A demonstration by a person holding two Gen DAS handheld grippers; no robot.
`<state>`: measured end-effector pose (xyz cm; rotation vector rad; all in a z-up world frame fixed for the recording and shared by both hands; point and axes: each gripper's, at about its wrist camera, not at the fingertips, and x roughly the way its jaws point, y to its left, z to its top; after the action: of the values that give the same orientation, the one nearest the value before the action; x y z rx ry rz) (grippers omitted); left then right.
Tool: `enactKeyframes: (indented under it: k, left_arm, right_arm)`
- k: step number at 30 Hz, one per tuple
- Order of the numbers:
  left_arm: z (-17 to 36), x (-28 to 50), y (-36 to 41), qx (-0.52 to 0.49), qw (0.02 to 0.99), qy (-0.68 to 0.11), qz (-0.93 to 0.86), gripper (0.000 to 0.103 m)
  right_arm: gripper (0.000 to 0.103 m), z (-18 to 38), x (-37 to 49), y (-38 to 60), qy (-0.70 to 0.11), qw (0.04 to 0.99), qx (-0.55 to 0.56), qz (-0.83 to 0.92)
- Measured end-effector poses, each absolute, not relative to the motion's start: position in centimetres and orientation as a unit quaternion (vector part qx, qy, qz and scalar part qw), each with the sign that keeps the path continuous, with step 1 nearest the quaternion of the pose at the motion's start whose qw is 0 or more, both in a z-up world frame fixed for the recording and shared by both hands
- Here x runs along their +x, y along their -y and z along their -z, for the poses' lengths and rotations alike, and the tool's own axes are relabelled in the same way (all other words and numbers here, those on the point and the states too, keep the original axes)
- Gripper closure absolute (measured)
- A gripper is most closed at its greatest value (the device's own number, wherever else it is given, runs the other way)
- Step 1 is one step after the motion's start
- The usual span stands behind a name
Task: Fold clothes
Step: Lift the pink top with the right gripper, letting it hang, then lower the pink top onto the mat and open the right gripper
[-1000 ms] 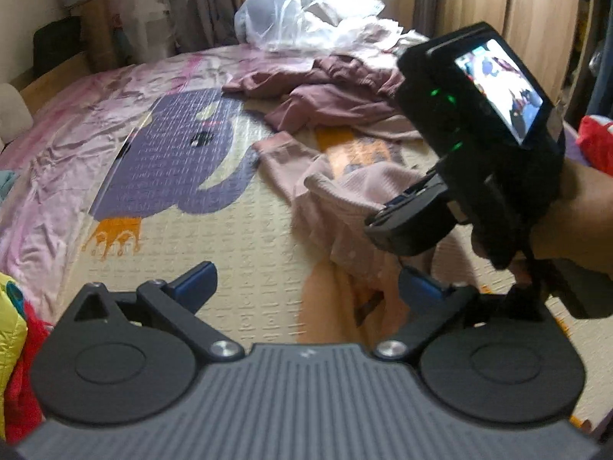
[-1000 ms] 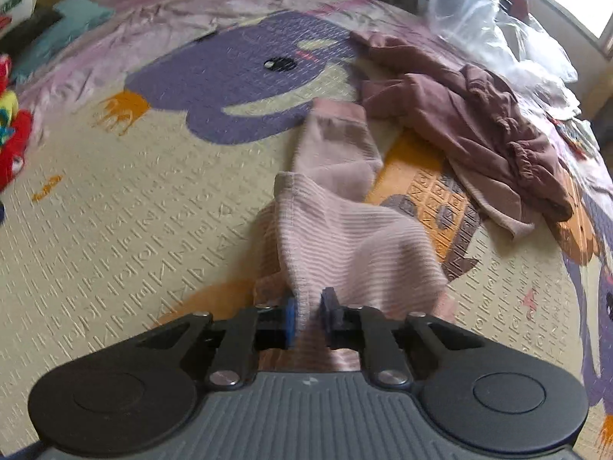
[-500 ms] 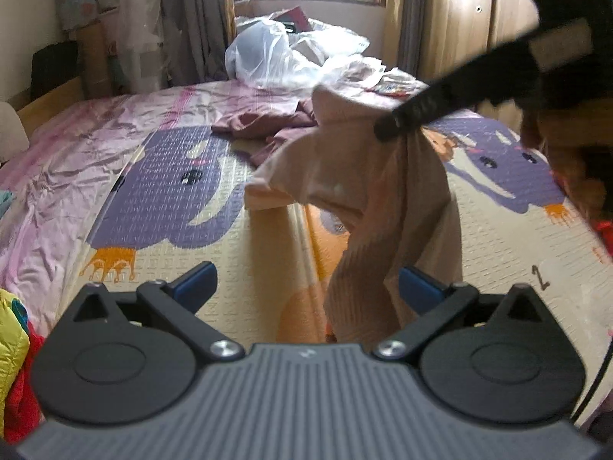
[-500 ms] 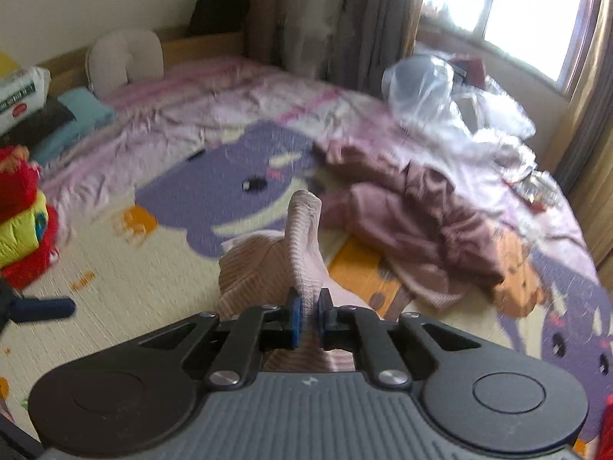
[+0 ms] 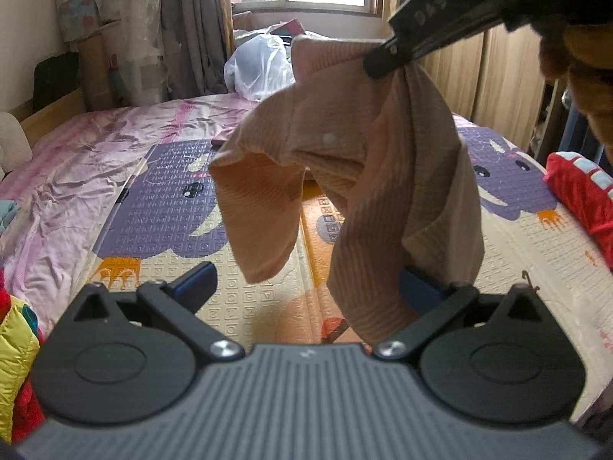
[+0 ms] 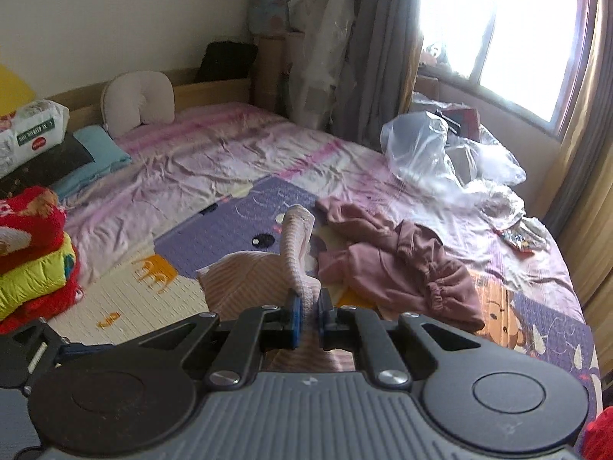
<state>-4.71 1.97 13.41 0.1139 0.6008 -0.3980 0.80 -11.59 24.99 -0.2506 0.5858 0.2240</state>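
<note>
The right gripper [image 6: 307,317] pinches a pink ribbed garment [image 5: 345,176] by one edge, holding it dangling above the play mat [image 5: 268,299] on the bed. The left gripper [image 5: 306,287] waits below, jaws wide apart and empty. Likely next: catching a hanging edge to spread it flat.

Ribbed garment [image 5: 356,161] hangs above the play mat [image 5: 268,306]; crumpled clothes [image 6: 402,268] lie behind; plastic bag [image 6: 421,149] farther back.
</note>
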Motion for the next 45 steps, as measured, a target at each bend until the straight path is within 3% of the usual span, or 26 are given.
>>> enactKeyframes:
  k: [14, 33, 38, 45]
  left_arm:
    - [-13.2, -6.2, -1.3, 0.065, 0.931, -0.291, 0.209, 0.0]
    - [-11.2, -7.0, 0.8, 0.09, 0.924, -0.306, 0.213, 0.0]
    - [-10.6, -7.0, 1.0, 0.093, 0.923, -0.31, 0.208, 0.0]
    - [-9.5, -8.1, 1.2, 0.101, 0.923, -0.321, 0.188, 0.0]
  right_arm:
    - [0.095, -26.6, -3.1, 12.3, -0.278, 0.945, -0.134, -0.111]
    - [0.094, -17.9, -4.4, 12.5, -0.36, 0.916, -0.119, -0.131]
    - [0.087, -16.4, -4.8, 13.5, -0.382, 0.909, -0.105, -0.127]
    - [0.069, -14.9, -6.8, 15.1, -0.385, 0.911, -0.085, -0.122]
